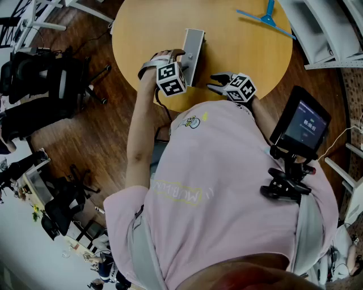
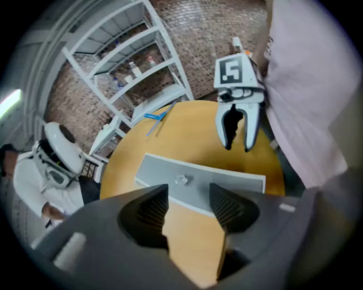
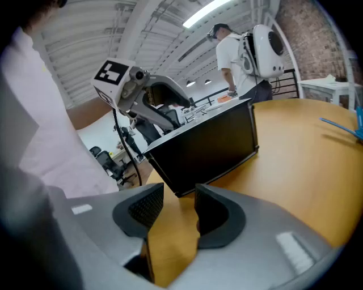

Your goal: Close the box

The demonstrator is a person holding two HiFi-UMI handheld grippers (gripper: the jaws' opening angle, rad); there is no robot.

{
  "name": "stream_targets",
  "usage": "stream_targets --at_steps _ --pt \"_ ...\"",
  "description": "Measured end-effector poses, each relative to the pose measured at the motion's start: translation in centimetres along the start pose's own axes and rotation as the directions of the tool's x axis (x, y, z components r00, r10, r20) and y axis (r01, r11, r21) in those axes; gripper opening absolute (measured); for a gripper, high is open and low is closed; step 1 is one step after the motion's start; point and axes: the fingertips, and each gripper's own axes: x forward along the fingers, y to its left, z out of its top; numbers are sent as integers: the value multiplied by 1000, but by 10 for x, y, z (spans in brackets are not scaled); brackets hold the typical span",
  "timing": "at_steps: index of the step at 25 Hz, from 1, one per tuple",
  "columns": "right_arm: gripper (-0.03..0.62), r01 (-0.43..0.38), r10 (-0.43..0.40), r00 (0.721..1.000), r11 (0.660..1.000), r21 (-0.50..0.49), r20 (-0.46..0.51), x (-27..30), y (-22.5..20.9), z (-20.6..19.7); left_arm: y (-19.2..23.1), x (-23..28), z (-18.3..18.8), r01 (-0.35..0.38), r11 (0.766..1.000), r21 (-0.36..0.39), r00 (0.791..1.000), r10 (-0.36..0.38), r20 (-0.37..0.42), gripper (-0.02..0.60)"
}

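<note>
A flat grey box (image 1: 193, 50) stands tilted on the round wooden table (image 1: 238, 51), near its front edge. In the left gripper view its grey face (image 2: 198, 184) carries a small clasp (image 2: 181, 180). The right gripper view shows its black face (image 3: 207, 148). My left gripper (image 1: 178, 54) is at the box's left side, open, nothing between its fingers (image 2: 153, 212). My right gripper (image 1: 218, 82) hovers just right of the box over the table edge, its jaws a narrow gap apart and empty (image 3: 177, 212). Each gripper shows in the other's view: right gripper (image 2: 238, 127), left gripper (image 3: 144, 93).
A blue long-handled tool (image 1: 264, 17) lies at the table's far right. White shelves (image 2: 133, 73) stand beyond the table. A person with a white backpack (image 3: 258, 48) stands at the far side. Office chairs (image 1: 51, 73) are on the floor left. A phone on a mount (image 1: 300, 123) hangs at my right.
</note>
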Motion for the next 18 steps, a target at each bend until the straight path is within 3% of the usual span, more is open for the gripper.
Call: stream_targets --at_steps 3,4,5,8,14,16,18 --pt "172 30 -33 998 998 63 45 -11 -19 8 2 6 -7 119 992 41 993 -118 -32 195" --pt "172 37 -42 998 996 80 56 -14 -24 10 5 6 -8 165 985 47 986 -163 -44 145" --pt "172 43 -49 997 995 94 65 -16 -27 13 8 5 -9 212 976 48 976 -209 -59 112" --pt "172 55 -65 995 991 122 81 -16 -32 18 16 5 -16 336 941 41 935 -328 -136 109" --pt "172 62 -83 990 983 174 116 -11 -29 20 9 6 -29 447 890 92 873 -412 -260 114" --pt "172 51 -74 990 980 191 119 -8 -25 14 2 3 -35 433 898 75 877 -401 -265 114" --pt "144 0 -5 999 991 136 34 -14 -22 2 -20 0 -38 370 927 -55 902 -373 -219 112"
